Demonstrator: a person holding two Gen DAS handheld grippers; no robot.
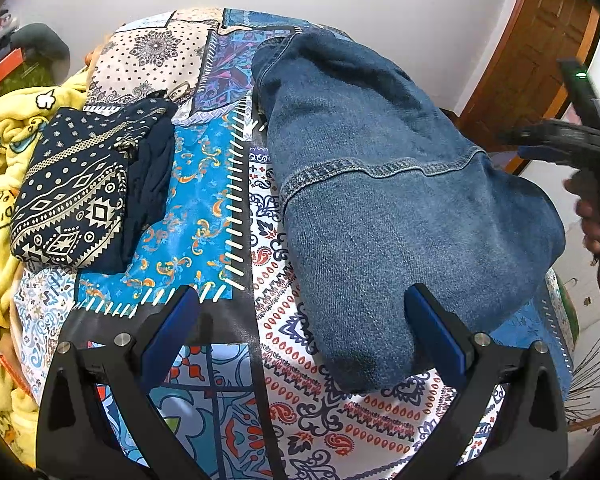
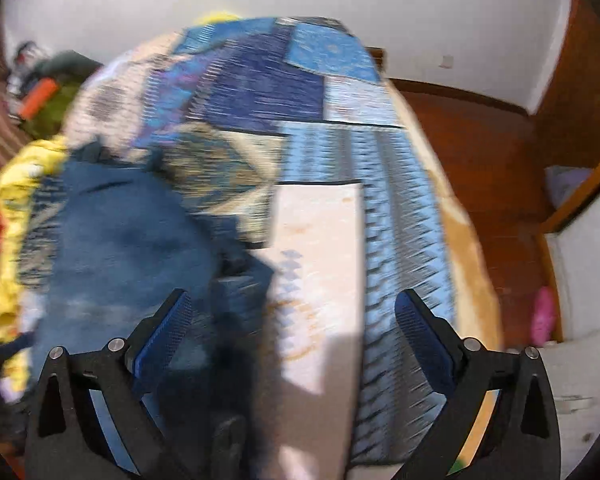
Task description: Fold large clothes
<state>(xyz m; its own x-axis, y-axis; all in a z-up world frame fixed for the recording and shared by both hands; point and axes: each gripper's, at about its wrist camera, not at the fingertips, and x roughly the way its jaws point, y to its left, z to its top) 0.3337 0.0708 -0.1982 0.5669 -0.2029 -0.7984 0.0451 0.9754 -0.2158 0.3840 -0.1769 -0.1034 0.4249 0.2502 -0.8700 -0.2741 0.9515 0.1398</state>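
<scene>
Blue denim jeans [image 1: 380,200] lie folded lengthwise on the patterned bedspread [image 1: 204,208], running from the far end toward me. My left gripper [image 1: 300,312] hangs open just above the near end of the jeans, its right finger beside the denim edge, nothing held. The other gripper [image 1: 572,144] shows at the right edge of the left wrist view, held in a hand. In the blurred right wrist view my right gripper [image 2: 294,316] is open over the bedspread [image 2: 320,260], with the jeans [image 2: 120,240] to its left.
A folded navy patterned garment [image 1: 80,200] rests on the bed's left side. A yellow blanket [image 1: 0,184] is heaped at the left edge. A wooden door [image 1: 528,60] and wooden floor [image 2: 480,168] lie to the right of the bed.
</scene>
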